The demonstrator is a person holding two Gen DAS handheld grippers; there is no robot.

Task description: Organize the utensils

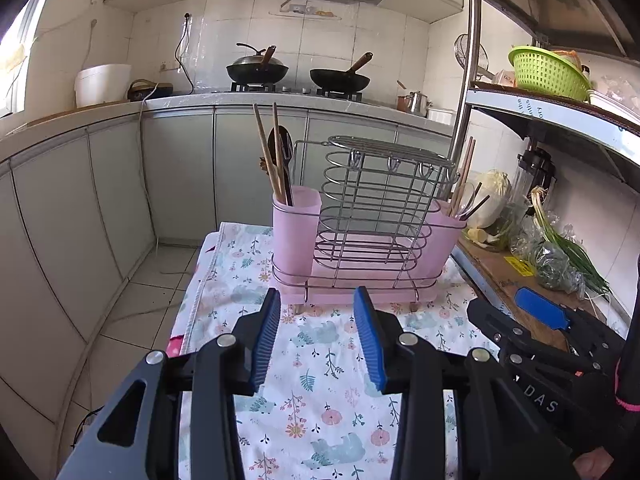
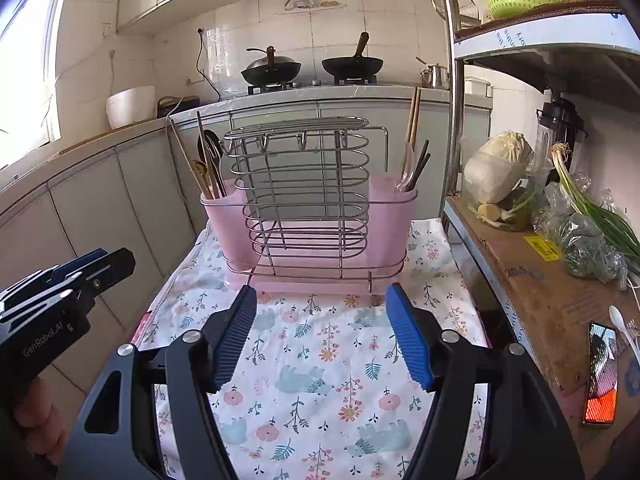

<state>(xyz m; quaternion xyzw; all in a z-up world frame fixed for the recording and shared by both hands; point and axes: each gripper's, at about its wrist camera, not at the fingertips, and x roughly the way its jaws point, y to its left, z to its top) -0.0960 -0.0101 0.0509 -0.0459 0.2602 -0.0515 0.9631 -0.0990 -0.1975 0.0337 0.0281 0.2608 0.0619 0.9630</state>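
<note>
Left wrist: pink cup (image 1: 296, 232) holds chopsticks (image 1: 267, 152), spoon (image 1: 280, 148).

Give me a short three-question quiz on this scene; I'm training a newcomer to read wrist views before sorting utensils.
1. True or false: the left gripper holds a chopstick.
2. The wire rack stands between: A) two pink cups, B) two woks, C) two baskets?
3. What lies under the rack on the table?

Key:
1. False. Both the left gripper and the right gripper are open and empty.
2. A. The left cup and the right cup flank it, each with utensils in it.
3. A floral cloth.
</note>
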